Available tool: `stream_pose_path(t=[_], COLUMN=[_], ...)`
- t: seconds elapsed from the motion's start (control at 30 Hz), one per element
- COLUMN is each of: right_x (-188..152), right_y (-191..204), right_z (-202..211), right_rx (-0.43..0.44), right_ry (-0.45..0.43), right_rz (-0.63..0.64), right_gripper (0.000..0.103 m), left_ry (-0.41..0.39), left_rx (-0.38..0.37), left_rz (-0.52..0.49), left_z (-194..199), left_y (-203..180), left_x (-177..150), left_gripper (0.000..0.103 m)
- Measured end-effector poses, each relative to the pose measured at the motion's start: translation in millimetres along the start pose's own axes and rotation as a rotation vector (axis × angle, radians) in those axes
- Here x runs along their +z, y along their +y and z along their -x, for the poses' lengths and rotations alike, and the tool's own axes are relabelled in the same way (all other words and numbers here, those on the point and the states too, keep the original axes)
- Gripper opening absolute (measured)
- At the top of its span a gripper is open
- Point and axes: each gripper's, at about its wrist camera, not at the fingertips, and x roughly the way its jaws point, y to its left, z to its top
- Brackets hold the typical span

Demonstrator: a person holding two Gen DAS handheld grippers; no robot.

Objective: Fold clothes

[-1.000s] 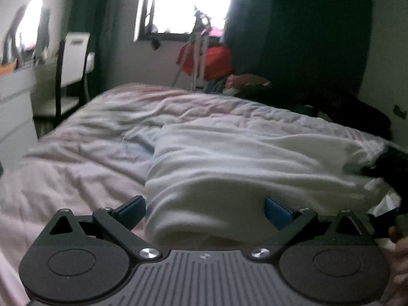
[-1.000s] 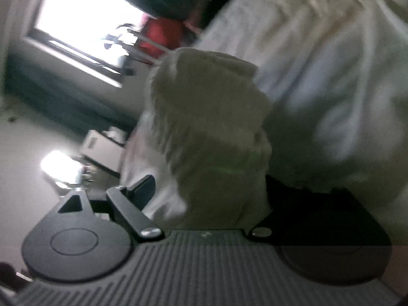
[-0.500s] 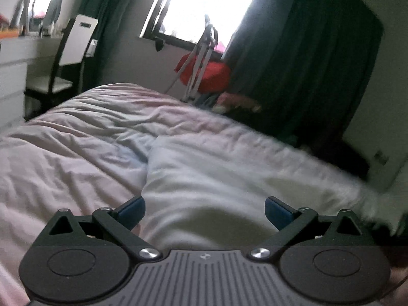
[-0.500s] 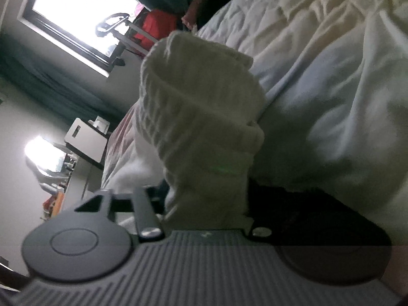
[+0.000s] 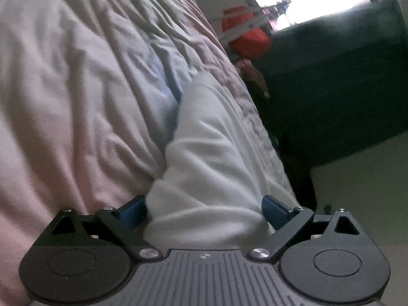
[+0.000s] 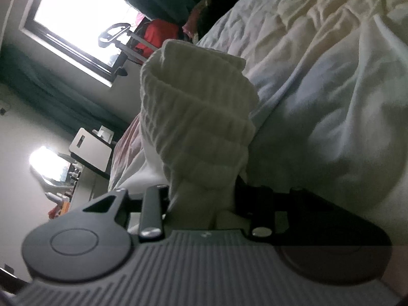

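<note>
— Left hand-held gripper [image 5: 204,211]? How far apart?

— Spread wide, blue fingertips [image 5: 132,210] at roughly 9 and 3 o'clock of the white garment [image 5: 214,153]. Thick rolled fold of the cloth sitting between them, brushing the left tip at least; not clearly pinched.

— And the right hand-held gripper [image 6: 201,201]?

— Drawn in close, pinching a bunched corner of the same white garment [image 6: 196,117]. Ribbed knit there, gathered into a thick wad rising from between the fingers toward 12 o'clock. Right-side finger lost in shadow; tips themselves hidden behind the cloth.

— Where on the bed?

— Lying on the crumpled pale pink and white duvet [image 5: 76,89], in the left view running from the fingers at 6 o'clock up toward 12, slightly leaning to 1. Long axis along that line, narrowing at the far end. Far end close to the edge of the bed, nearest the dark curtain [image 5: 331,89].

— In the right view?

— Camera rolled sideways, duvet [image 6: 318,89] filling the 1 to 4 o'clock part. Held cloth standing along the 6-to-12 line, top fold rounded and pointing toward 11.

— Anything else around?

— Bright window [image 6: 84,17] at 10 to 11 o'clock in the right view, red bag [image 6: 158,35] just beside it, white chair [image 6: 91,150] at 9 o'clock. Same red bag [image 5: 247,38] at 1 o'clock in the left view, blurred.
</note>
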Motion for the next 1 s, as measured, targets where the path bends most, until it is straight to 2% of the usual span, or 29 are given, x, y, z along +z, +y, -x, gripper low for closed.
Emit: stream_pose_path(t=[0.07,0.13,0.17,0.23,0.27,0.37,0.5,0.57,0.67,0.8,0.93,1.0], right_x=[-1,-1,-2,-3,-3,-4,-6,-7,-4,36,95,131], right_y=[0,0,3,11,15,28,44,53,63,57,44,35], right_z=[-1,-1,0,11,16,32,53,64,81,114,136,141], right_rx=[-0.001,-0.004,-0.006,-0.010,-0.012,-0.018,-0.026,-0.030,-0.036,-0.044,-0.067,-0.089], right_ry=[0.001,0.002,-0.002,-0.025,-0.036,-0.070,-0.115,-0.138,-0.173,-0.224,-0.281,-0.324], right_rz=[-0.006,-0.004,0.001,0.021,0.030,0.059,0.098,0.117,0.136,0.068,0.032,0.044], right_gripper=[0.041,0.041,0.041,0.041,0.040,0.036,0.030,0.029,0.029,0.029,0.029,0.028], left_ry=[0.030,0.026,0.018,0.003,-0.003,-0.022,-0.088,-0.096,-0.091,-0.067,-0.023,0.009], left_rx=[-0.005,-0.002,0.001,0.007,0.009,0.014,-0.034,-0.076,-0.135,-0.185,-0.202,-0.217], left_rz=[-0.030,-0.036,-0.031,-0.032,-0.038,-0.066,-0.102,-0.092,-0.132,-0.181,-0.234,-0.242], left_z=[-6,-7,-6,-4,-2,3,19,29,41,30,-24,-67], left_y=[-4,-4,-3,-3,-3,-9,-26,-35,-61,-119,-189,-225], left_x=[-2,-3,-4,-5,-6,-10,-15,-17,-20,-25,-27,-22], left_gripper=[0.097,0.096,0.088,0.080,0.073,0.058,0.049,0.046,0.045,0.045,0.045,0.045])
